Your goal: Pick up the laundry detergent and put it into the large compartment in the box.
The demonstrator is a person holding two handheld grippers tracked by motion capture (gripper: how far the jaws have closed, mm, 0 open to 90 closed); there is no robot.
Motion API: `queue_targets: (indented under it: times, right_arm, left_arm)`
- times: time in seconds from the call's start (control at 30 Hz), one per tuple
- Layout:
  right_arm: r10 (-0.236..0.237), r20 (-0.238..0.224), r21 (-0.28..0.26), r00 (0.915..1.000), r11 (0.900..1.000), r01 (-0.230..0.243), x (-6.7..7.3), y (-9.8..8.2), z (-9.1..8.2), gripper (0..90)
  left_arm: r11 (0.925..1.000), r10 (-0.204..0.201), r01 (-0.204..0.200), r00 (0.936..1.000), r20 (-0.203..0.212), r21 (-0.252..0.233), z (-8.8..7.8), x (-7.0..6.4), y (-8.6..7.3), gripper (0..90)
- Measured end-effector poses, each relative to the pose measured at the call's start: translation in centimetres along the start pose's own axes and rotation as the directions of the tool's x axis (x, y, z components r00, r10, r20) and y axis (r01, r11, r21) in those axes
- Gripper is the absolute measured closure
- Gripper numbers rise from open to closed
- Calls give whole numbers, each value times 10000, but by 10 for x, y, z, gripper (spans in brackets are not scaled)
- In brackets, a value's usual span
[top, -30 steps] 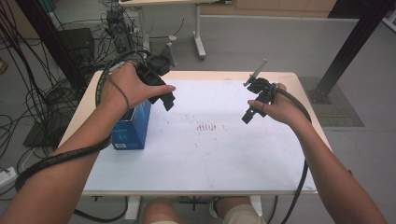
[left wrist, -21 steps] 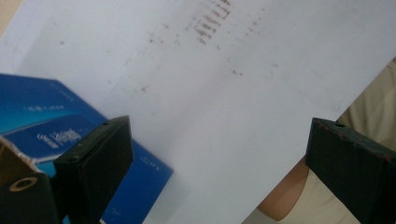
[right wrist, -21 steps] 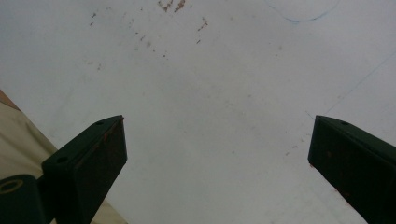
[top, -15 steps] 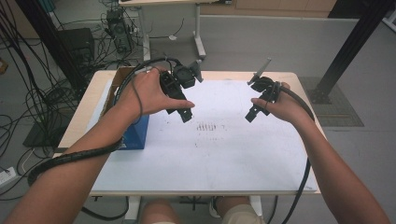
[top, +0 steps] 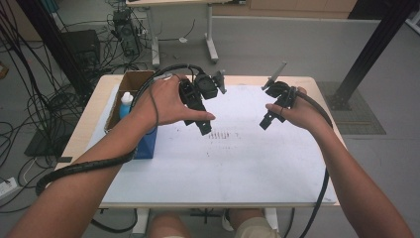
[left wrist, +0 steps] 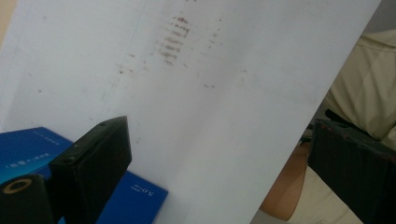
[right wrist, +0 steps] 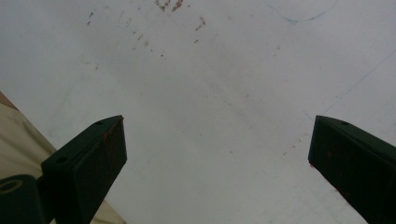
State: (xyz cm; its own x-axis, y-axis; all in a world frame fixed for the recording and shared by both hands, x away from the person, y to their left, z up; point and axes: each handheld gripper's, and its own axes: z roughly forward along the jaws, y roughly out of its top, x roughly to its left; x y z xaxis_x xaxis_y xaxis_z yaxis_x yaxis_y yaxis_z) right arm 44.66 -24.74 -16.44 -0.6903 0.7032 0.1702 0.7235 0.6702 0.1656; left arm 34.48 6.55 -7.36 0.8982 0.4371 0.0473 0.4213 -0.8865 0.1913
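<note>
— Your left hand has swung the left gripper (top: 203, 126) off the blue box (top: 147, 144) and in over the middle of the white sheet (top: 237, 168). Its jaws have just been opening and now stand wide apart with nothing between them.
— Where's the box now?
— At the left edge of the table (top: 89, 134), long axis running along that edge, with a white bottle (top: 126, 103) upright inside. It lies to your left gripper's left, beside your forearm, so that hand is far nearer.
— And the right gripper (top: 265, 122)?
— Jaws apart too, empty, over the sheet's right half.
</note>
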Motion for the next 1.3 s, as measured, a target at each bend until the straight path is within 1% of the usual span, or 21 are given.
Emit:
queue_targets:
  times: [0.1, 0.27, 0.43, 0.5, 0.53, 0.73, 0.77, 0.83, 0.9, 1.03, 1.1, 1.3]
  right_arm:
    - [-18, -14, 18, 10000, 10000, 18, 0, 0, 1, 44]
    - [18, -39, -6, 10000, 10000, -18, -1, 0, 1, 44]
    - [17, -5, -30, 10000, 10000, -17, -2, 0, 1, 44]
    - [20, -12, -11, 10000, 10000, -20, -2, 0, 1, 44]
    - [10, -18, -18, 10000, 10000, -10, -2, 0, 1, 44]
    - [54, -47, -49, 10000, 10000, -54, -3, 0, 1, 43]
    - [39, -13, -60, 10000, 10000, -39, -3, -1, 1, 44]
    - [41, -19, -68, 10000, 10000, -41, -3, -1, 0, 44]
    - [53, -29, -93, 10000, 9999, -53, -3, -2, 0, 44]
    - [58, -27, -103, 10000, 9999, -58, -2, -3, -1, 44]
    - [56, -25, -117, 10000, 9999, -56, -2, -3, -1, 44]
    - [63, 1, -147, 10000, 9999, -63, -3, -5, -1, 44]
  left_arm:
    - [10000, -4, 4, 10000, -23, 69, 1, 0, 2, 68]
    - [10000, 49, -49, 10000, 16, 51, 3, 0, 1, 69]
    - [9996, 282, -282, 9996, -2, 22, 4, 0, 1, 67]
    - [9995, 313, -313, 9995, 10, 28, 5, 2, 2, 68]
    - [9997, 226, -226, 9997, 23, 40, 5, 2, 2, 68]
    - [9990, 447, -448, 9989, 114, 72, 8, 5, 3, 69]
    - [9985, 548, -549, 9984, 122, 57, 9, 6, 3, 70]
    - [9983, 581, -582, 9983, 79, 101, 9, 5, 4, 70]
    - [9981, 597, -599, 9981, 124, 124, 9, 7, 5, 71]
    - [9968, 771, -774, 9969, 163, 185, 10, 8, 6, 72]
    - [9962, 824, -827, 9965, 126, 279, 10, 7, 8, 73]
    - [9959, 862, -867, 9961, 181, 257, 11, 7, 10, 73]
